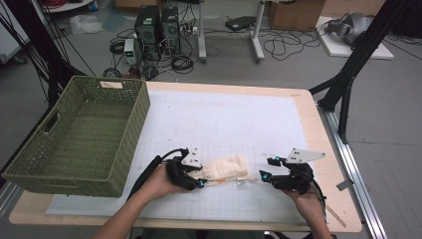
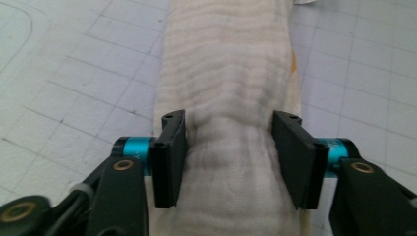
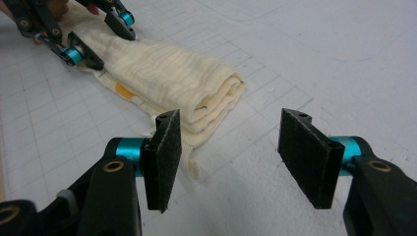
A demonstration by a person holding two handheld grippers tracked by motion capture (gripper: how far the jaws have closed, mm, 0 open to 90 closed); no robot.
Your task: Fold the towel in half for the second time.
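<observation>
A folded cream cloth (image 1: 226, 168) (image 2: 228, 64) (image 3: 167, 78) lies on the white grid mat (image 1: 239, 119) near the table's front edge. My left gripper (image 1: 199, 178) (image 2: 228, 123) straddles the cloth's left end. Both its pads press into the fabric, which bunches and creases between them. My right gripper (image 1: 266, 168) (image 3: 228, 123) stands open just off the cloth's right end with nothing between its pads; its left pad (image 3: 164, 152) is beside the cloth's loose corner. In the right gripper view the left gripper (image 3: 101, 37) shows at the cloth's far end.
A green woven basket (image 1: 134, 124) sits at the table's left side, hanging over the left edge. The mat stretches bare behind the cloth. Off the table's far side are computer cases (image 1: 158, 27), cables and desk legs on the floor.
</observation>
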